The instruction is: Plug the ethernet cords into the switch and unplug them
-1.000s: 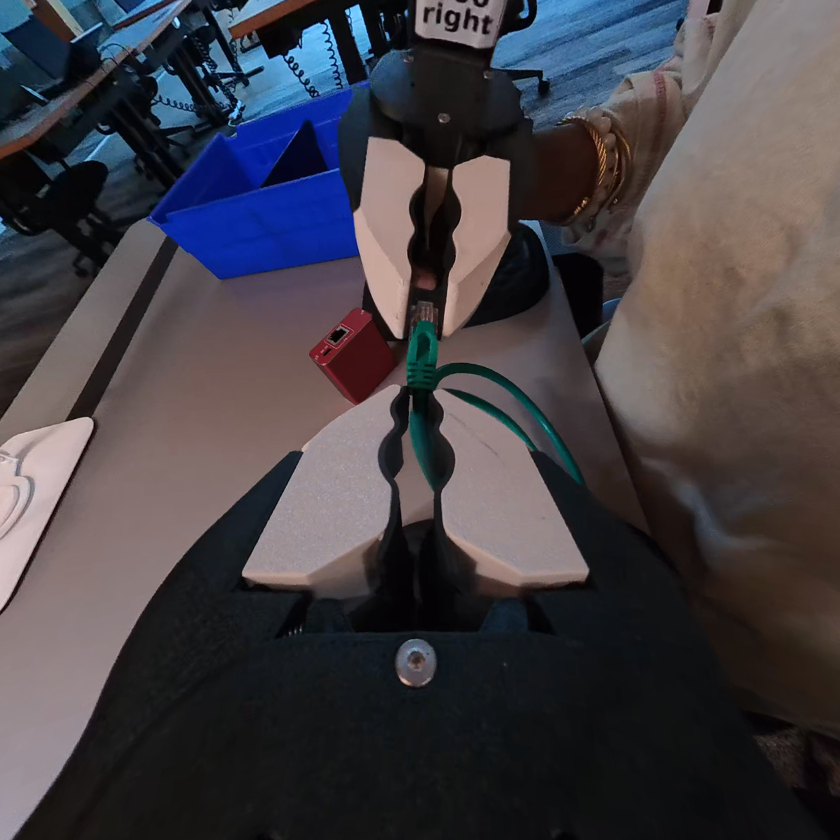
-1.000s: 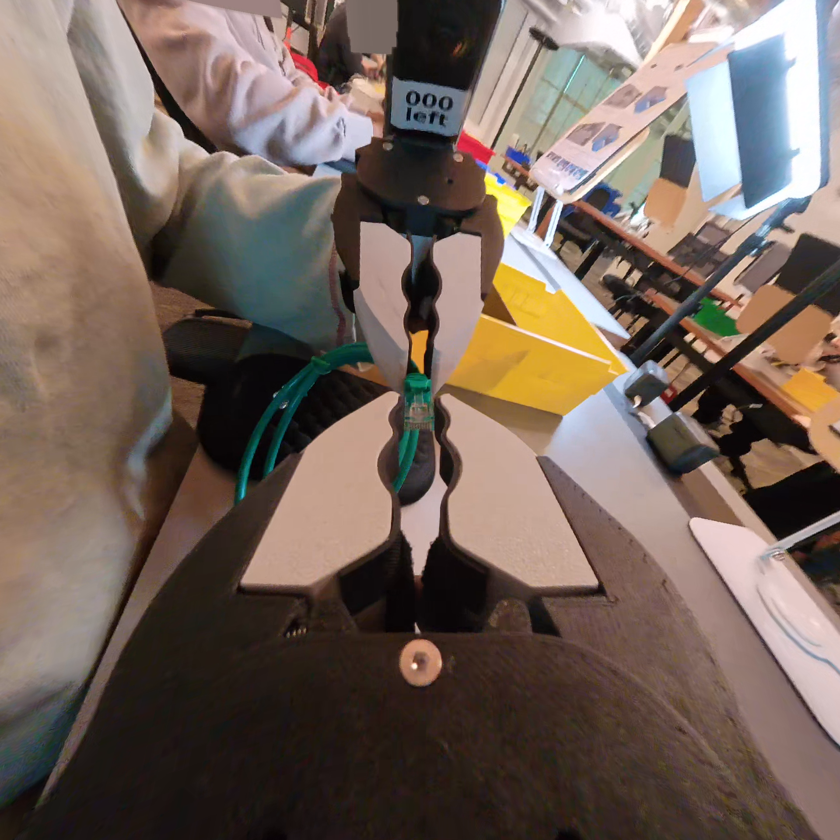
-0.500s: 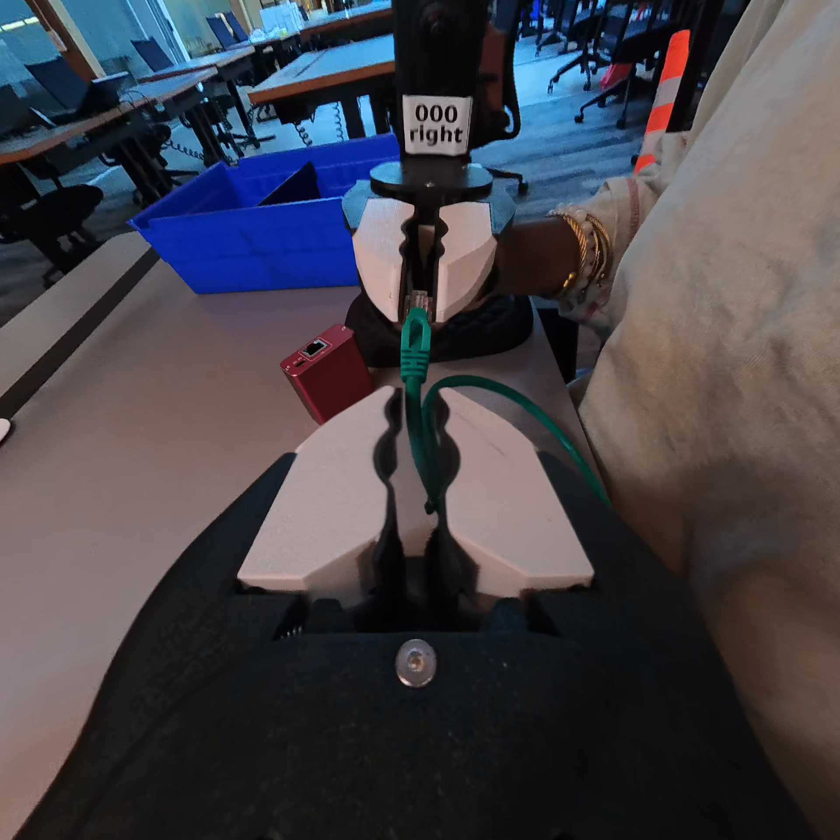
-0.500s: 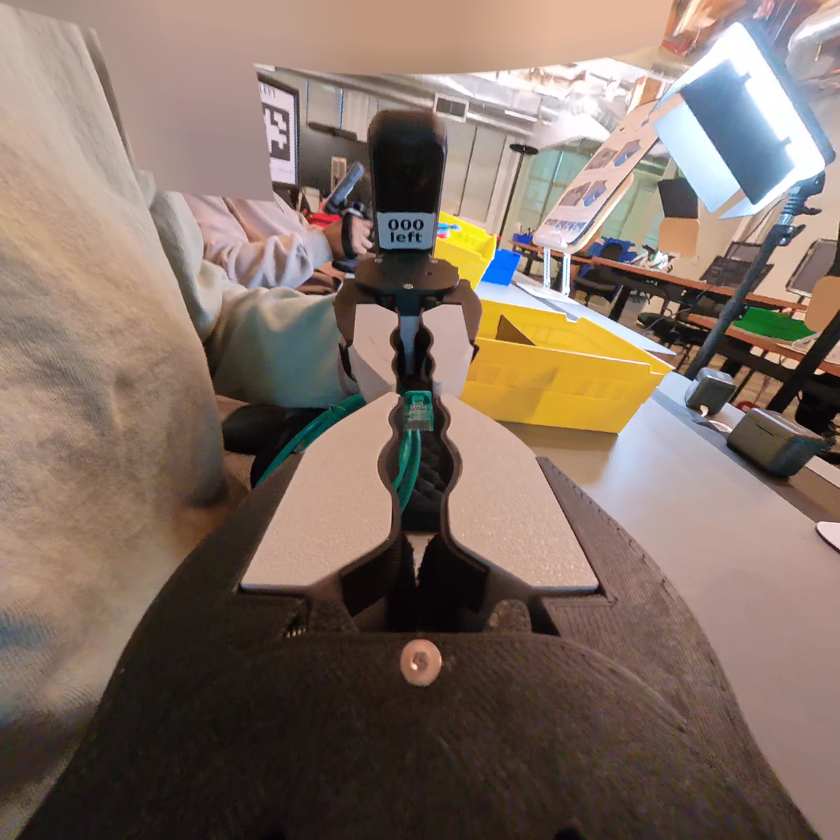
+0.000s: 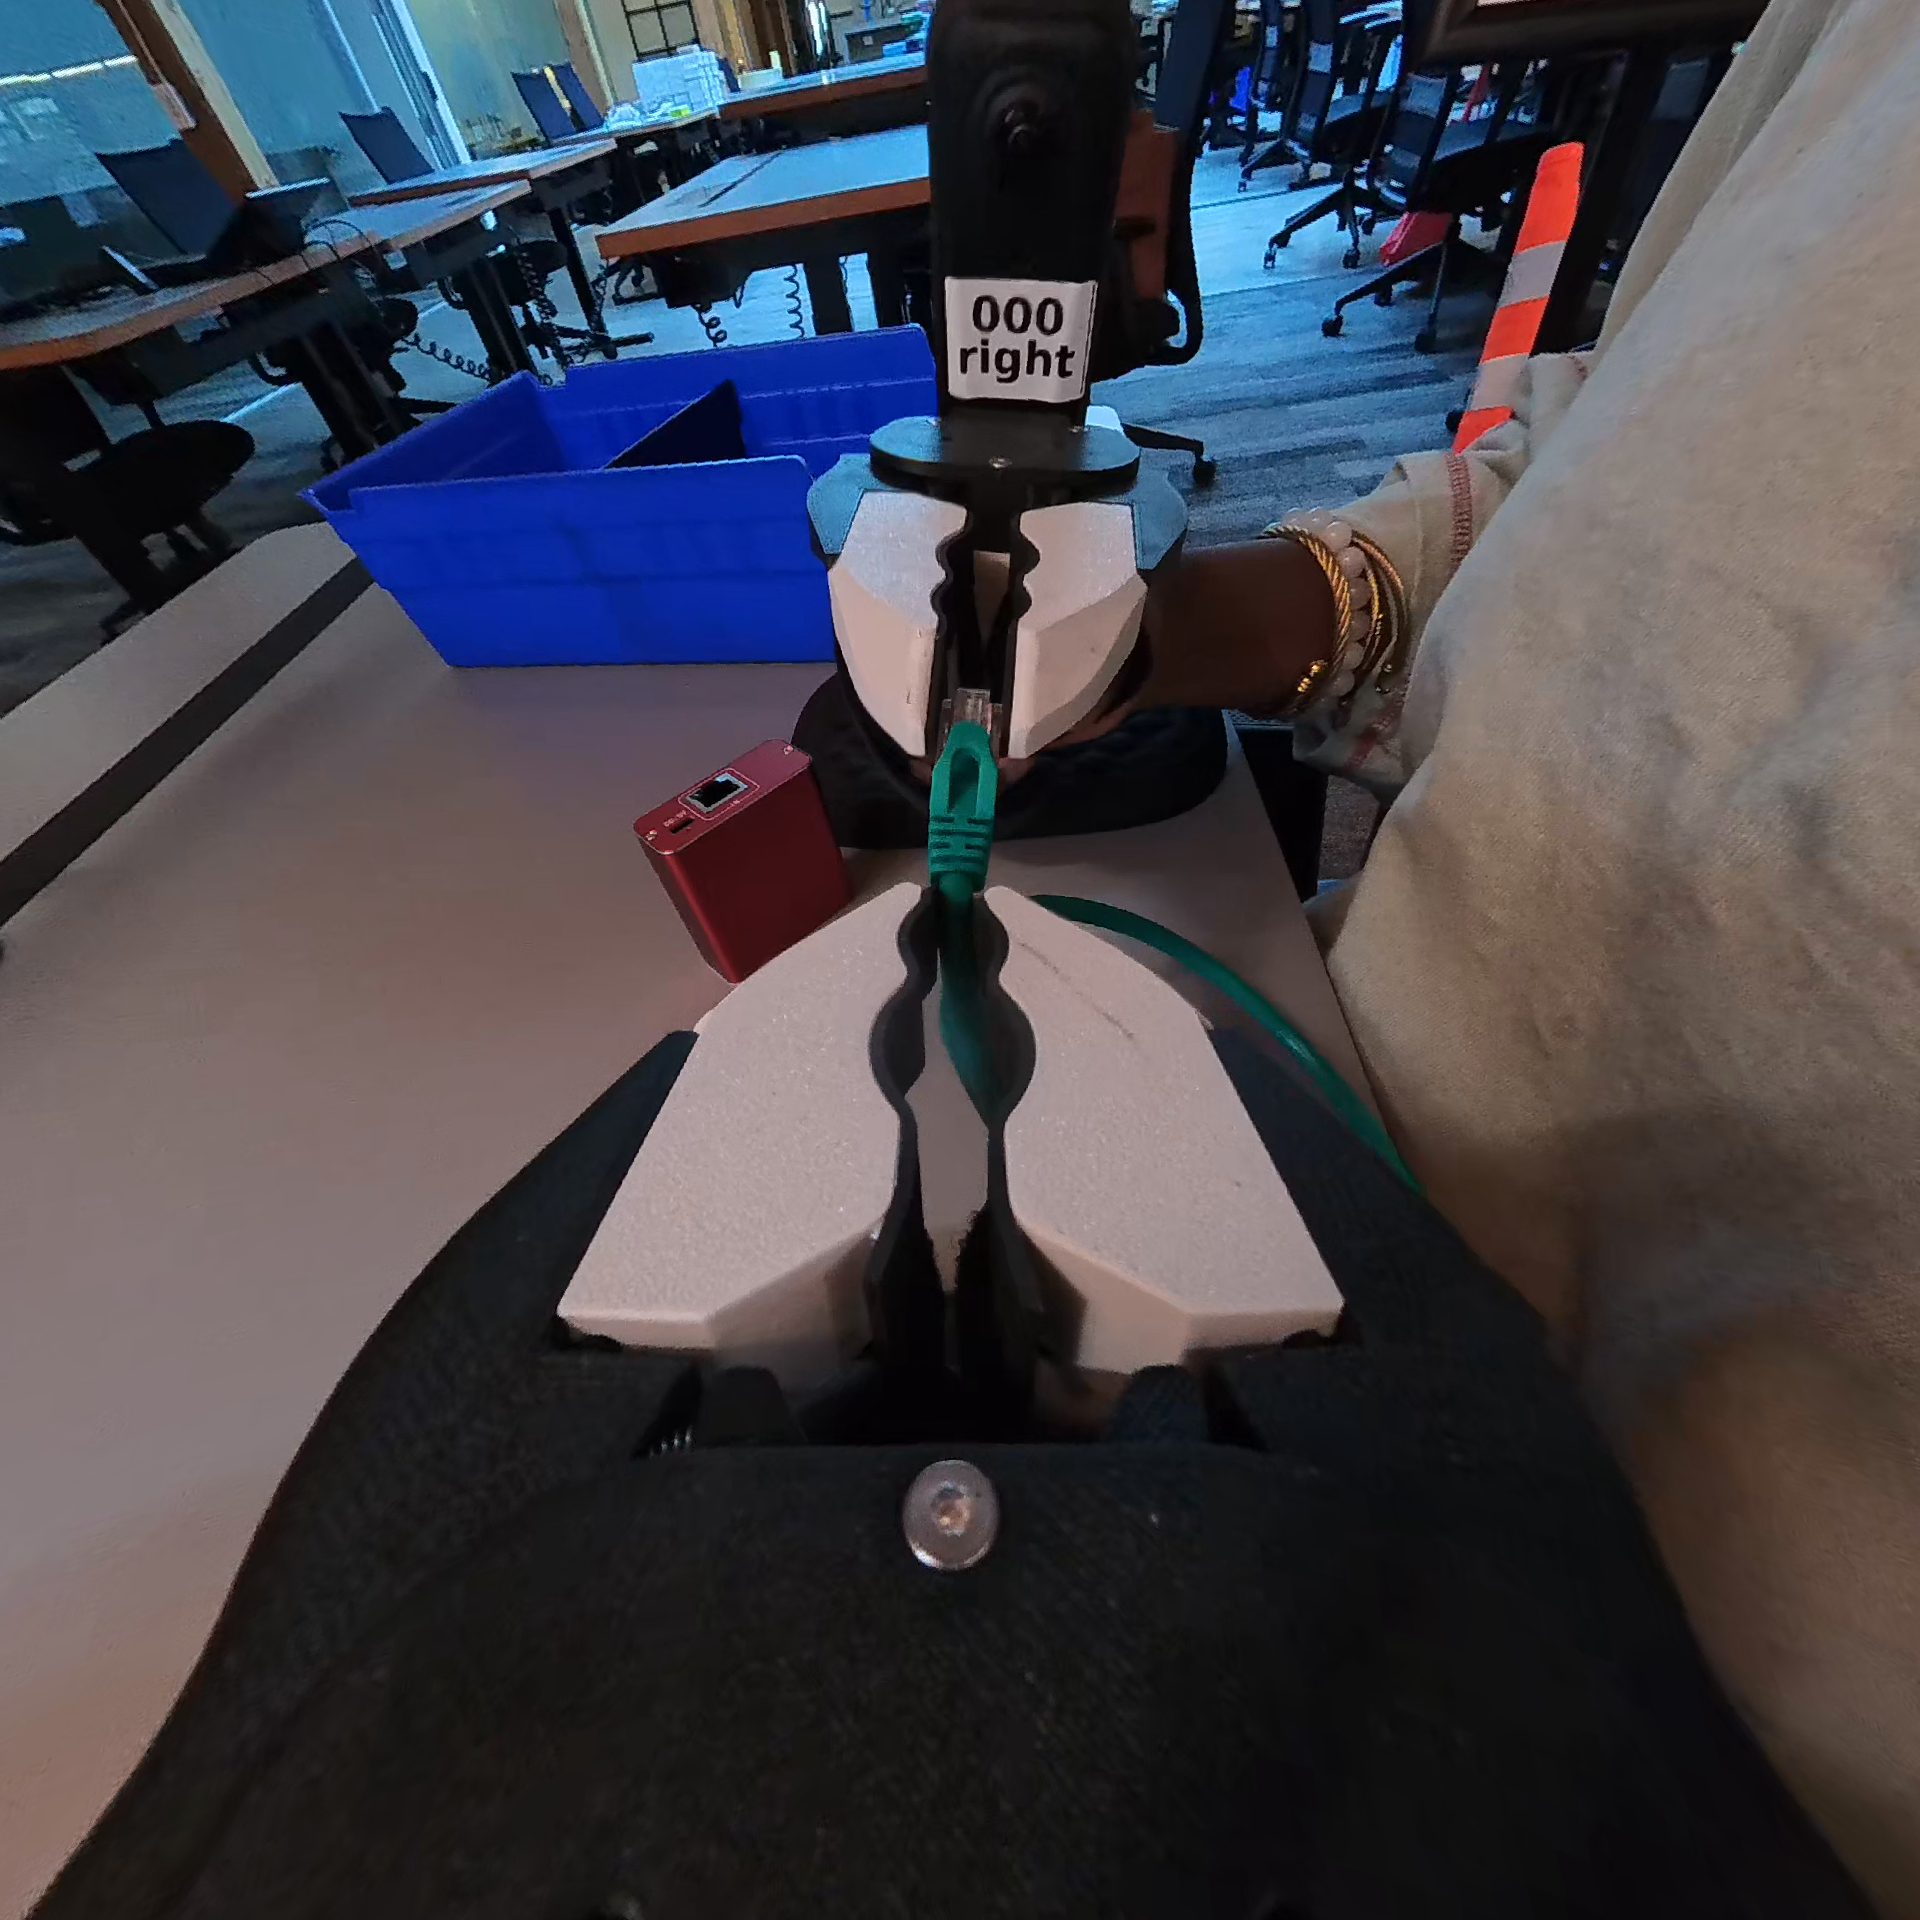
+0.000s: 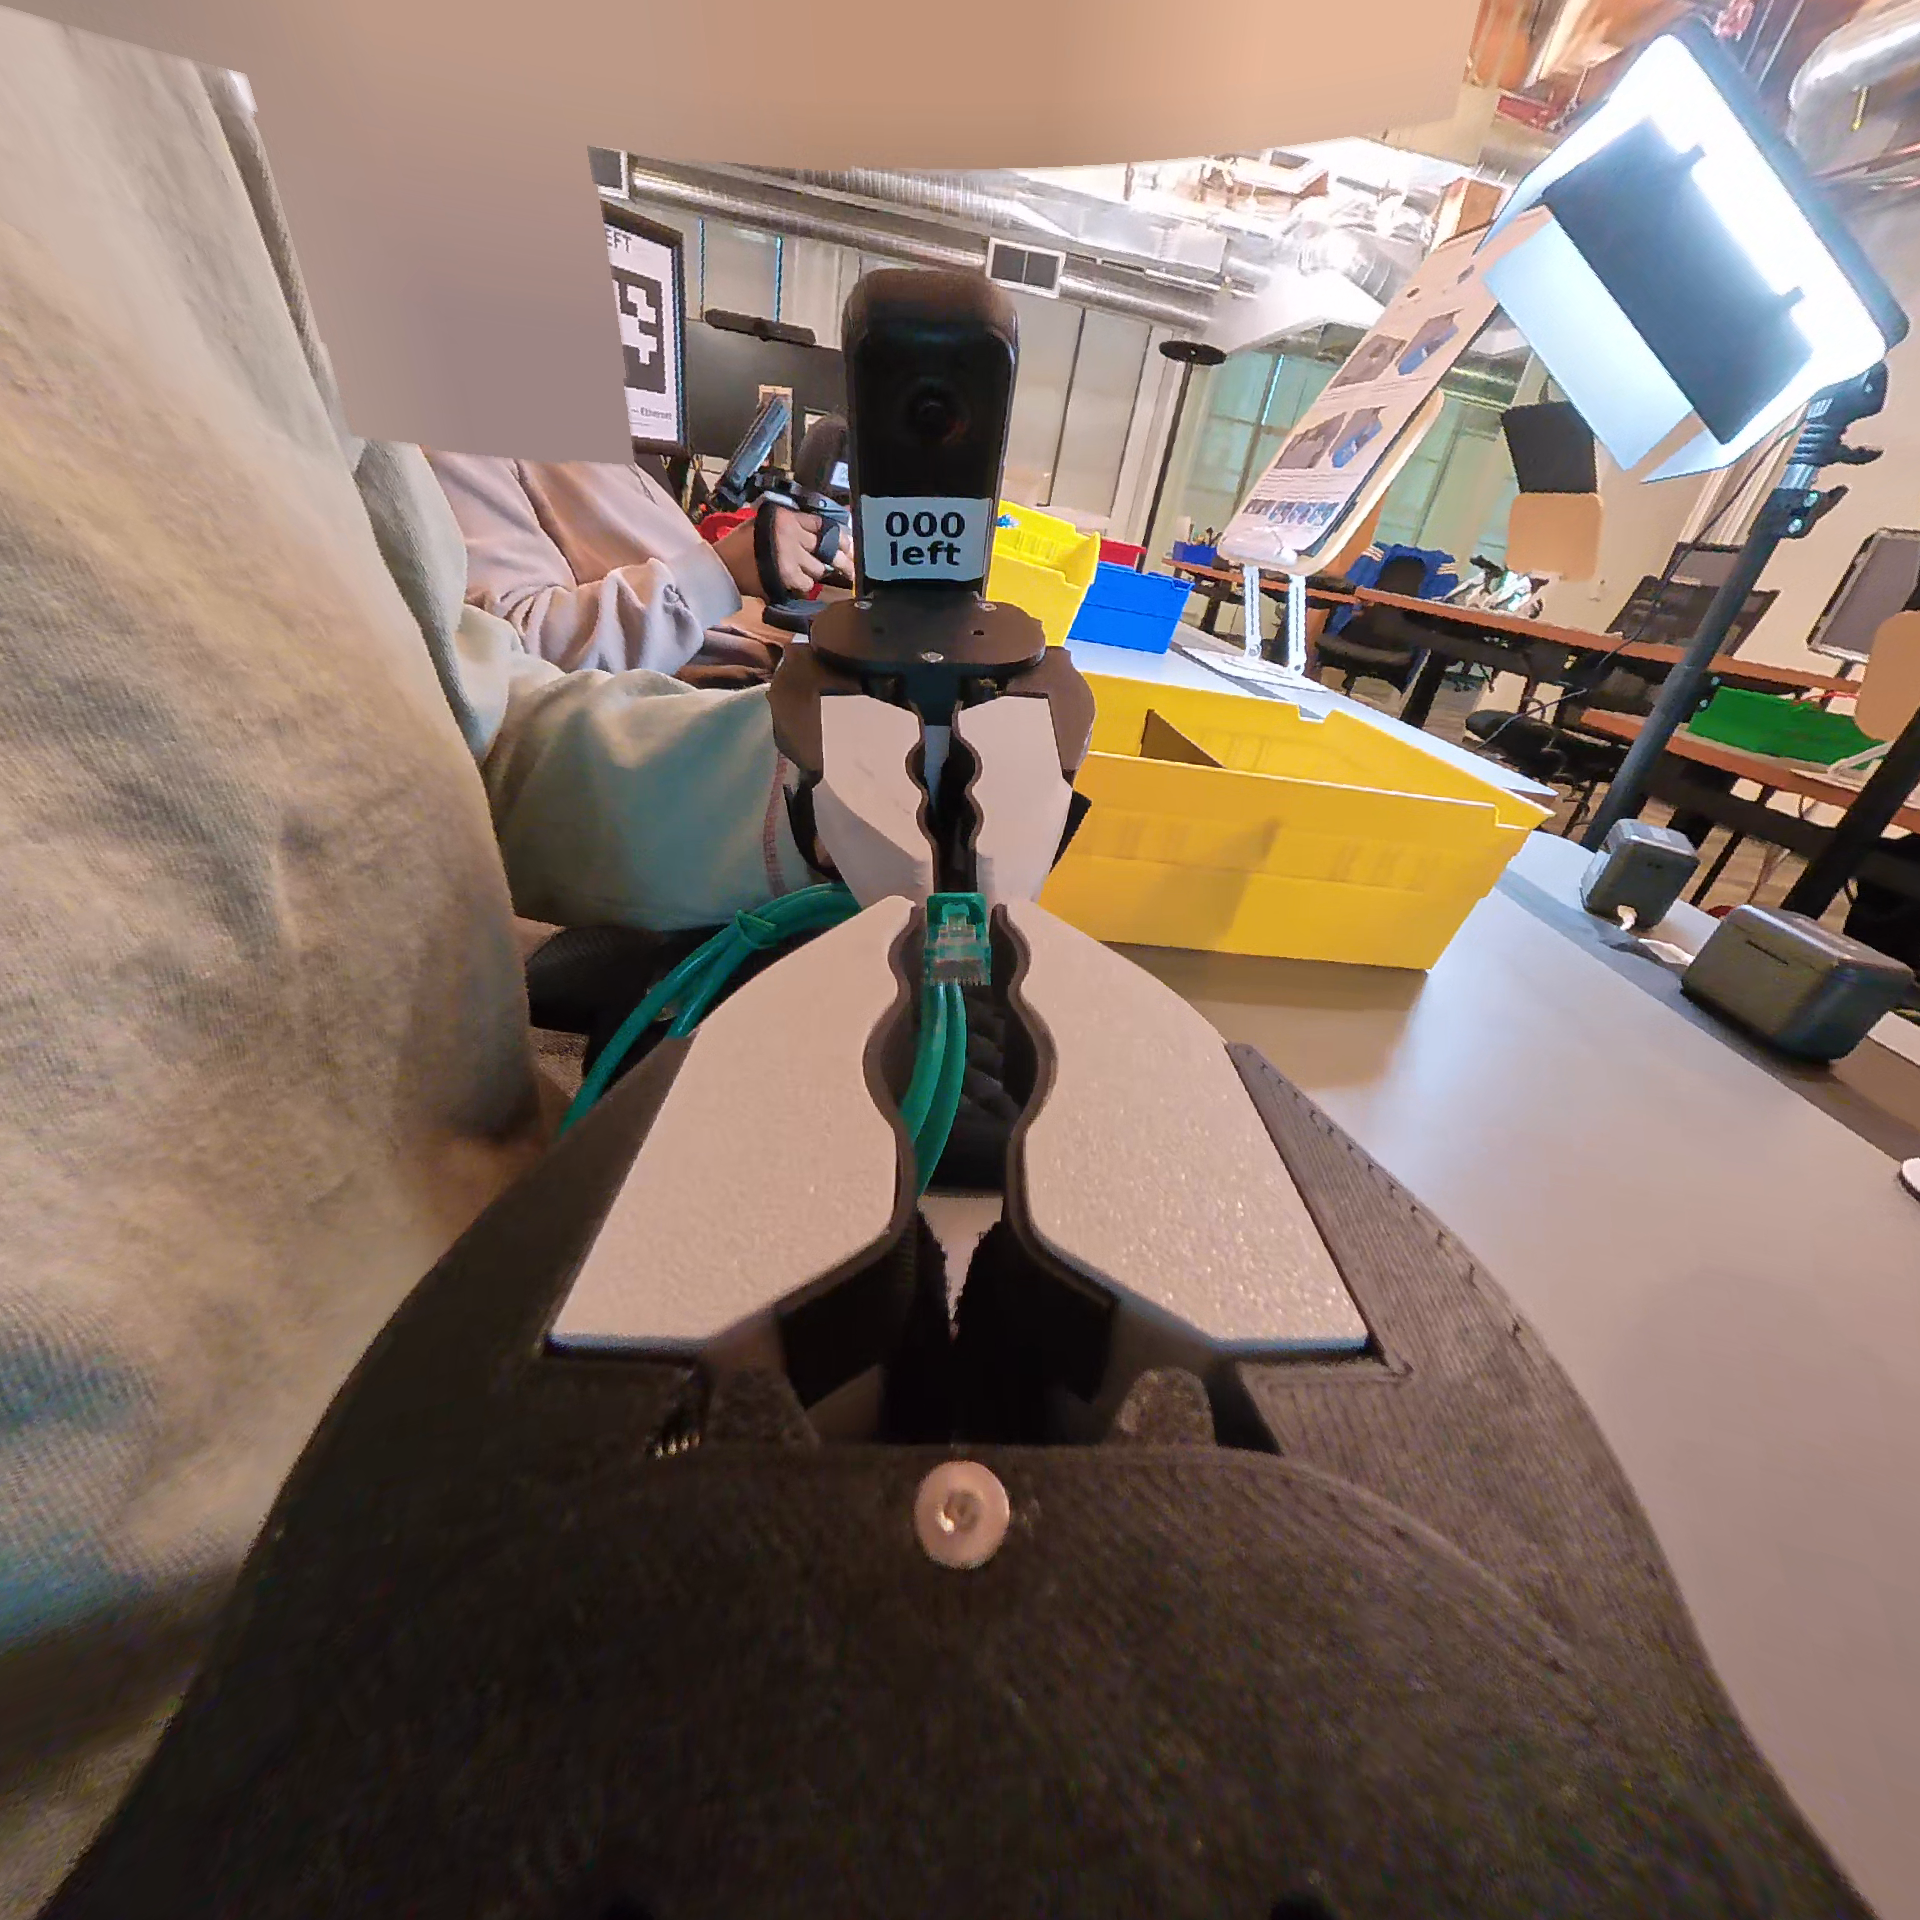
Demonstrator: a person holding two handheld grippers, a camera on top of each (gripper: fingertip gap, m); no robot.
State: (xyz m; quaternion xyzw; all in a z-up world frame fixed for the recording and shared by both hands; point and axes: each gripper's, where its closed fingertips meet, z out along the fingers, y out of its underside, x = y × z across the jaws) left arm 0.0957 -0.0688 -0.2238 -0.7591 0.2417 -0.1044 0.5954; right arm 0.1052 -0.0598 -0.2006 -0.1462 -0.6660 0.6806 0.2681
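A green ethernet cord (image 5: 961, 821) is held between both grippers, above the table. My left gripper (image 5: 956, 899) is shut on the cord just behind its boot. The clear plug (image 5: 971, 715) sits between the fingertips of my right gripper (image 5: 971, 727), which faces the left one. In the right wrist view the plug (image 6: 954, 940) is pinched at the tips of my right gripper (image 6: 954, 925), with the left gripper (image 6: 951, 873) right behind it. The rest of the cord loops to the left (image 6: 727, 956). The red switch (image 5: 748, 852) lies on the table left of the plug, port facing up, with nothing plugged in.
A blue bin (image 5: 623, 561) stands behind the switch. A yellow bin (image 6: 1268, 852) stands on the other side, with grey boxes (image 6: 1797, 997) and a light stand (image 6: 1683, 686) near it. A person's torso (image 5: 1662, 831) lines the table edge. A black pad (image 5: 1101, 769) lies under the right gripper. My two grippers' fingertips are within a few centimetres of each other.
Both grippers have tilted up to a more level pose and drawn slightly apart. The cord stays gripped at both ends of its boot and plug.
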